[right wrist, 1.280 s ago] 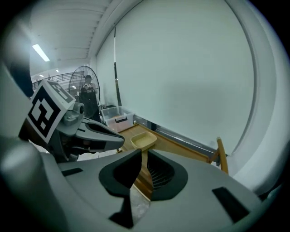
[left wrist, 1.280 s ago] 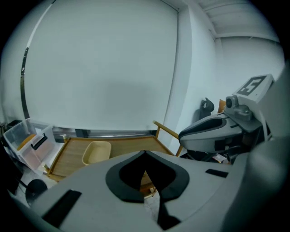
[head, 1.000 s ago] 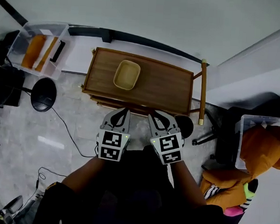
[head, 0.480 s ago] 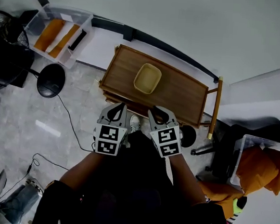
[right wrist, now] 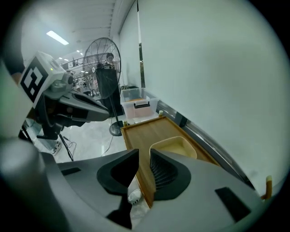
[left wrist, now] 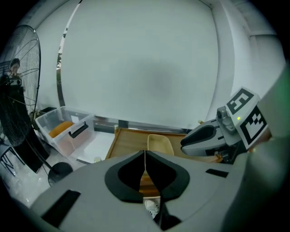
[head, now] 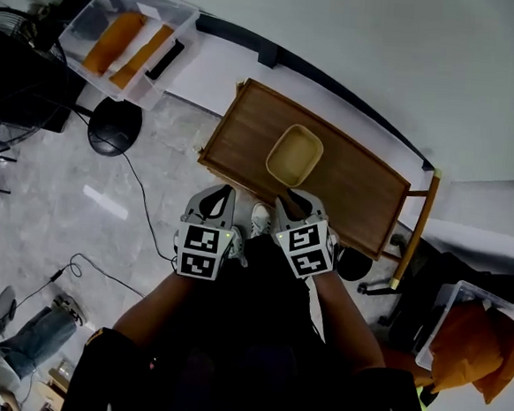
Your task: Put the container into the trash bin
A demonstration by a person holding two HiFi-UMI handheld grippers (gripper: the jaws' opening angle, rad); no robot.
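— Where's the container?
— The pale container (head: pixel 295 155) sits open side up near the middle of the wooden surface (head: pixel 364 195), with nothing touching it.
— And the grippers?
— Both hover at the surface's near edge. The left gripper (head: pixel 220 196) is closed and empty. The right gripper (head: pixel 297 201) is opening, with nothing in its narrow gap.

Pale yellow container (head: pixel 295 155), brown wooden table (head: pixel 364 195), grey marbled floor (head: pixel 89 205)

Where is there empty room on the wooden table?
Bare wood flanks the container: a short patch toward the table's left rim, a longer one toward the handle post. Only the middle is taken.
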